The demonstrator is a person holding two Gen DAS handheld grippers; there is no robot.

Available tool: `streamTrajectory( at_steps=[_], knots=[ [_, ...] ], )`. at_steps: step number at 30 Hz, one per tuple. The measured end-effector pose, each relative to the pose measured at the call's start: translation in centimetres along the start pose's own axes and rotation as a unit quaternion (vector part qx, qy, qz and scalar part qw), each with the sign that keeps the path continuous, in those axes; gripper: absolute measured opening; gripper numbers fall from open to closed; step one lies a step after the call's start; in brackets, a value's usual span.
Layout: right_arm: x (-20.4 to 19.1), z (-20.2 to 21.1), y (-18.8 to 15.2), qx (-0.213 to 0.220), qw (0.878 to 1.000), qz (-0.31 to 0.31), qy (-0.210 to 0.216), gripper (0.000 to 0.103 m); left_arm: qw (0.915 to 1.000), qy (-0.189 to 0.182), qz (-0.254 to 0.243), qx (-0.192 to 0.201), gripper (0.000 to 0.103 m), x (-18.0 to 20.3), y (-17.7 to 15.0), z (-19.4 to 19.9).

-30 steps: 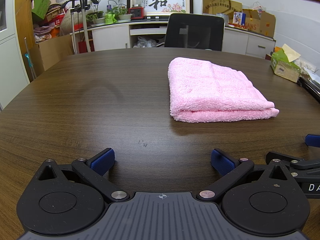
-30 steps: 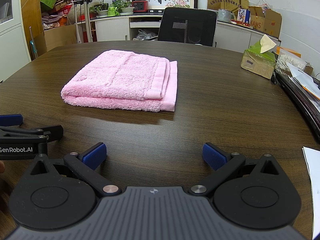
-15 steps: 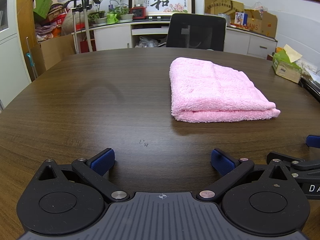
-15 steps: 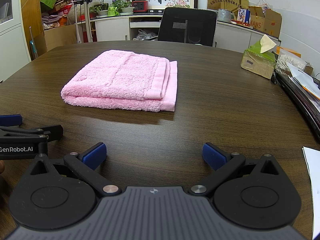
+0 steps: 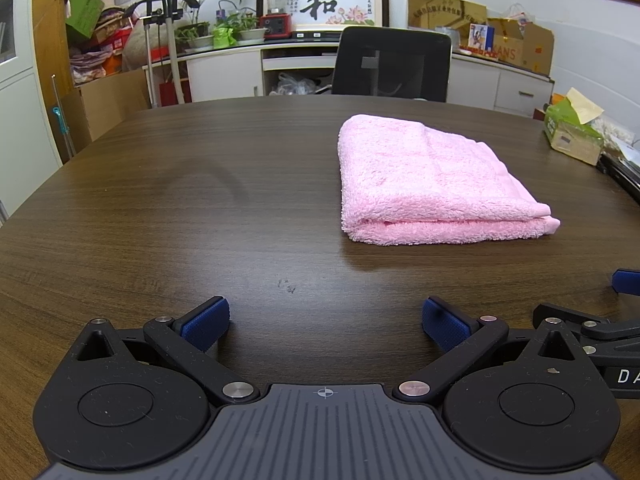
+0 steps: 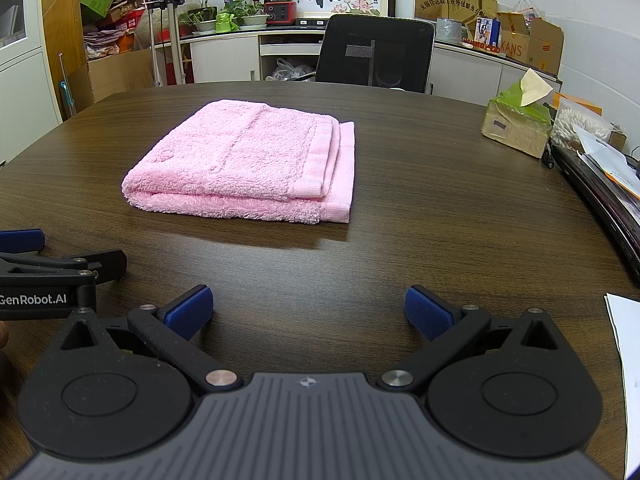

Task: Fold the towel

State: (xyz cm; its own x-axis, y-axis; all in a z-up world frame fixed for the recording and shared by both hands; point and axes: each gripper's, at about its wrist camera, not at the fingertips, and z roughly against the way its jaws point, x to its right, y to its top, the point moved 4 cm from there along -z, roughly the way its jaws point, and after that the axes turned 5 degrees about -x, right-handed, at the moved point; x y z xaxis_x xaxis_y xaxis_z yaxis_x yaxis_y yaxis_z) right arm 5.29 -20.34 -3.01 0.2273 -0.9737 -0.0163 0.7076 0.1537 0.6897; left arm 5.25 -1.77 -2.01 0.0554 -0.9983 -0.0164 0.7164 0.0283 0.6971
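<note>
A broad, dark wooden table fills most of both views, and a black office chair is drawn up at its far edge. On the table lies the pink towel, folded into a thick rectangular stack with the layered hems lined up along one side; it rests flat on the wood, well ahead of both grippers and touched by neither. The left gripper sits low over the near part of the table with its blue-padded fingers spread wide and nothing between them. The right gripper is just beside it, likewise spread wide and holding nothing, with the towel ahead and a little to its left. Near the table's right edge stands a green tissue box with a tissue sticking up, well apart from the towel, and a white sheet of paper lies by the right gripper.
</note>
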Motion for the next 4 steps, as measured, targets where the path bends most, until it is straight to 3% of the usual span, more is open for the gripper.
streamTrajectory(
  at_steps=[4],
  knots=[
    [0.00,0.00,0.00,0.000,1.000,0.000,0.000,0.103,1.0000,0.000,0.000,0.000,0.103,-0.01,0.02,0.02]
  ],
)
